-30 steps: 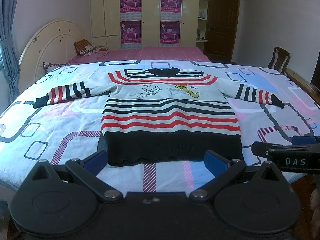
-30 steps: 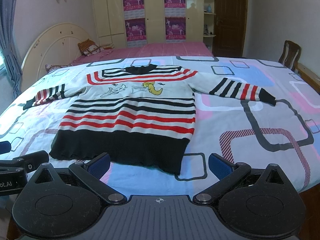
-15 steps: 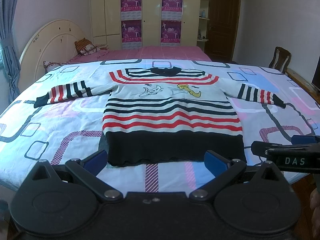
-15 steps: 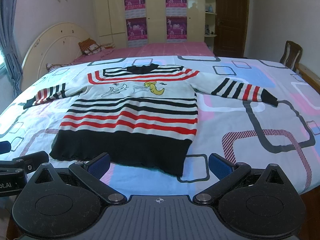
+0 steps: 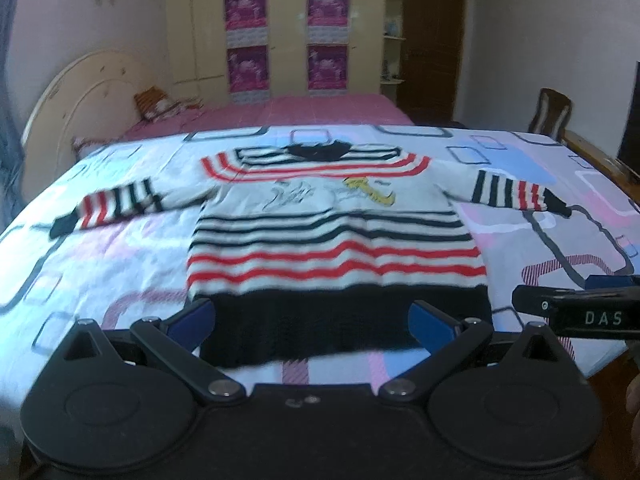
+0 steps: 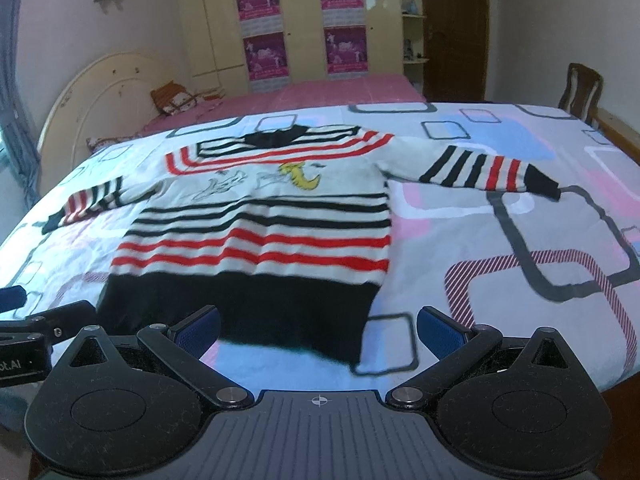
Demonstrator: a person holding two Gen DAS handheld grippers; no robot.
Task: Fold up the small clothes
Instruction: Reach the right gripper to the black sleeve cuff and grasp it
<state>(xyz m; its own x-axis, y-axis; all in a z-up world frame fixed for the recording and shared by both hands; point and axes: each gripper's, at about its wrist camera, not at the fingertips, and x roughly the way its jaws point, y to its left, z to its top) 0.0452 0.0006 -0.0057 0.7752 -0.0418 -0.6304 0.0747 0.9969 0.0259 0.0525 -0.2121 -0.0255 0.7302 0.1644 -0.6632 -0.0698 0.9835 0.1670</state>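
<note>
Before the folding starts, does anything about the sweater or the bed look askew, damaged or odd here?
Nothing stands out. The sweater lies flat, front up, on the bedspread, both sleeves spread out to the sides, hem toward the cameras. The left gripper and right gripper are open and hold nothing. Both views are slightly blurred.

Both views are blurred by motion, so the small drawings on the chest of the sweater (image 5: 336, 240) cannot be read clearly. In the left wrist view the right tongs (image 5: 576, 312) are cut off by the picture's right edge (only the letters "DAS" show). In the right wrist view the left tongs (image 6: 36, 332) are cut off at the left edge. The posters (image 6: 304, 20) are too small to read.
</note>
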